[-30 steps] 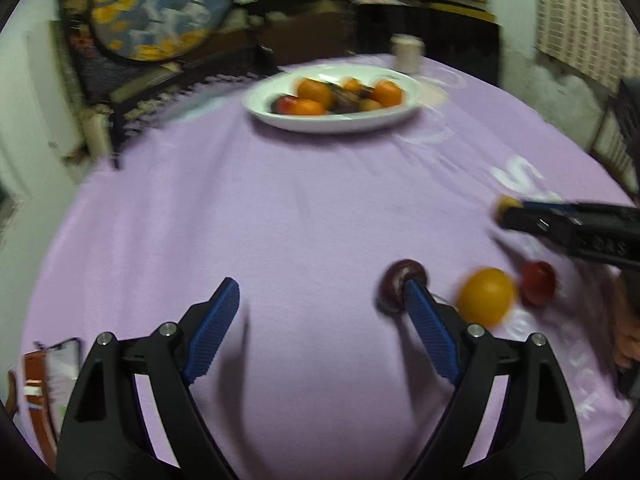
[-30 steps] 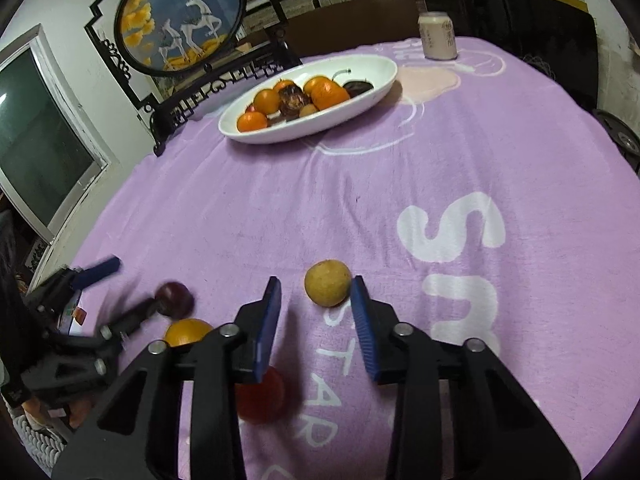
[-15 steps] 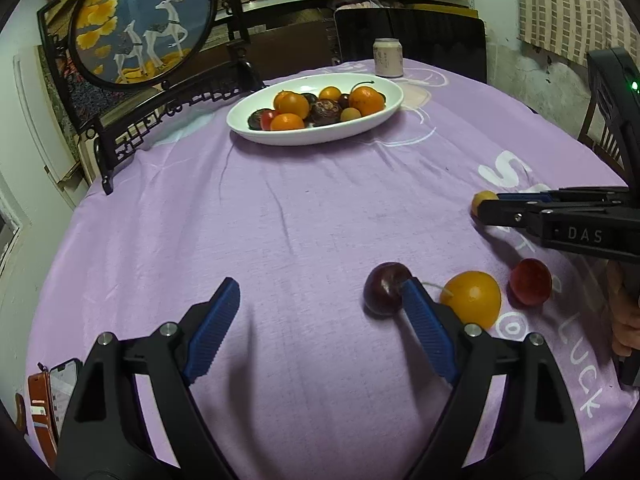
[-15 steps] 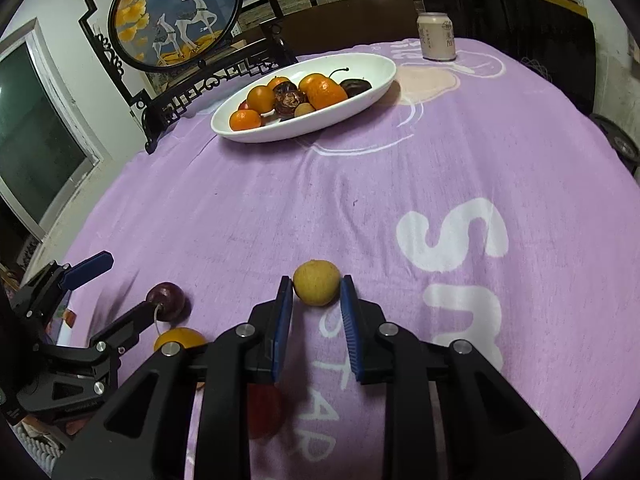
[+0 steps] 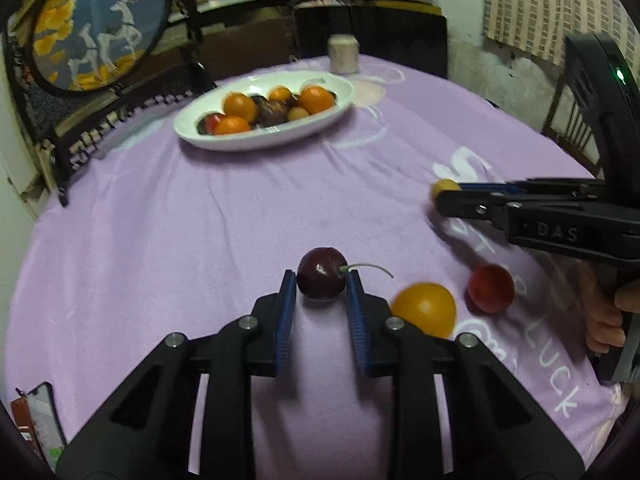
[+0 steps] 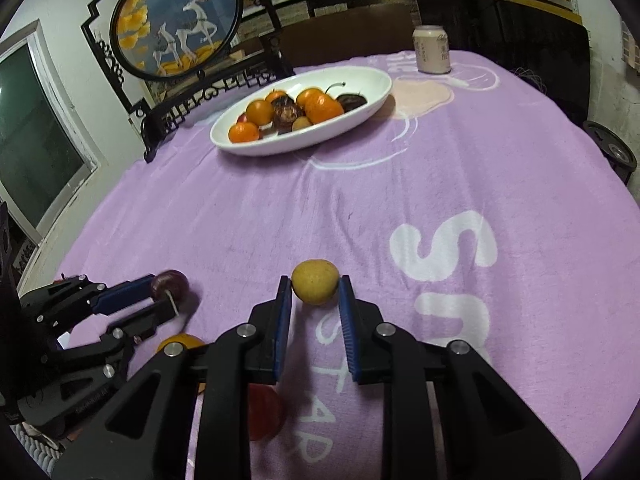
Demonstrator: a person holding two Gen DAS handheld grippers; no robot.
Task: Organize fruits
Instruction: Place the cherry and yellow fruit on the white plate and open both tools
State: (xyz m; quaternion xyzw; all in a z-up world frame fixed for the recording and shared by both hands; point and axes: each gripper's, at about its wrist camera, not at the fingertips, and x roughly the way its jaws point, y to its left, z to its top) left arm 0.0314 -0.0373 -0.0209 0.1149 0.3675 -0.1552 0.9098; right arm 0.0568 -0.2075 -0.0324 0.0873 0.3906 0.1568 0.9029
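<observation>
Your left gripper (image 5: 321, 286) pinches a dark cherry (image 5: 322, 273) at its widest part, near edge of the bench (image 5: 240, 208). Your right gripper (image 6: 313, 289) pinches a small yellow fruit (image 6: 314, 281) the same way, further right. Both look light, round and soft-skinned; likely to bruise or roll out, so squeeze gently across the middle and leave the cherry's stem free. An orange (image 5: 425, 309) and a red fruit (image 5: 491, 288) lie between. The white oval dish (image 6: 372, 104) sits far side.
</observation>
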